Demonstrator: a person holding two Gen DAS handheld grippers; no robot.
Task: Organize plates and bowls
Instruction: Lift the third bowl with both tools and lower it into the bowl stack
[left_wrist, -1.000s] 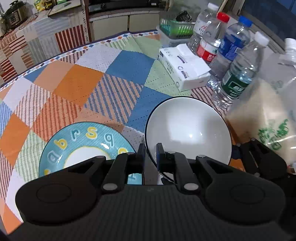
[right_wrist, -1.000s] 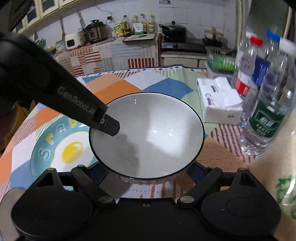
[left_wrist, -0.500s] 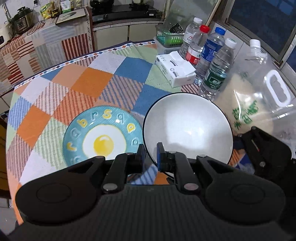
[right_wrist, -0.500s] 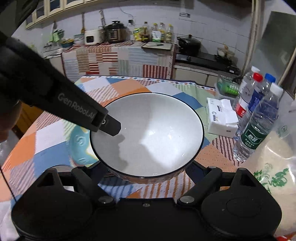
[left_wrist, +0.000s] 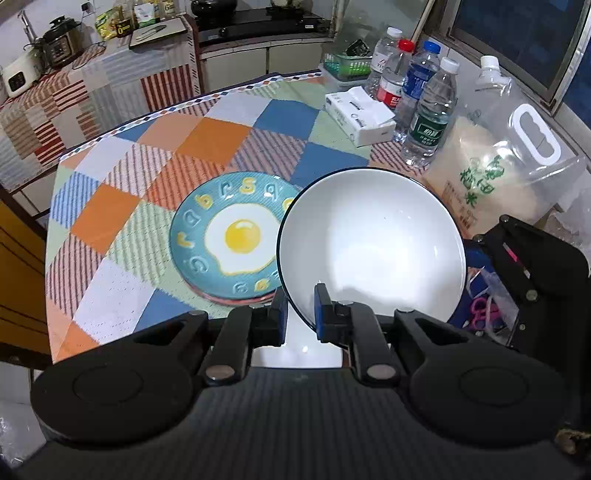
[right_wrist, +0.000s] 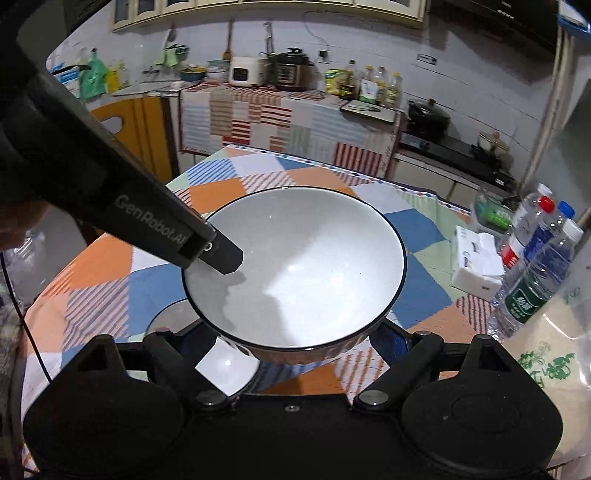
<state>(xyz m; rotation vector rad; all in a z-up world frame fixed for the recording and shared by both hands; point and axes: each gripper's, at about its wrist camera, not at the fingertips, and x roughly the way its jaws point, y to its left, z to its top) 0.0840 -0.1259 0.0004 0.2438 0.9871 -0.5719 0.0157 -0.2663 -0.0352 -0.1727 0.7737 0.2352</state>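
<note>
Above the table, left wrist view: the white bowl (left_wrist: 371, 245) hung clear of the checked tablecloth (left_wrist: 207, 144), over the table's near right part.
Left gripper (left_wrist: 300, 308): its two blue-padded fingers (left_wrist: 320, 306) were clamped on the bowl's near rim, one inside, one outside.
Egg plate (left_wrist: 231, 236): it lay on a short stack of plates near the table's middle, just beside the bowl and partly hidden by its rim.
Far right corner: water bottles (left_wrist: 428, 114) and a tissue pack (left_wrist: 360, 116) stood well apart from the bowl.
Right wrist view, right gripper (right_wrist: 295, 345): its fingers were spread wide either side of the bowl's (right_wrist: 295, 266) base; whether they touched it, I cannot tell.
Left gripper (right_wrist: 221, 254) here: it pinched the rim on the left.
Below the bowl: another white dish (right_wrist: 221, 369) showed, mostly hidden.
Handling: judged glazed ceramic, so stiff, fairly heavy, slick and breakable.
Hold: a single rim pinch would likely let it tip or slide; supporting the base or the opposite rim looked safer.
</note>
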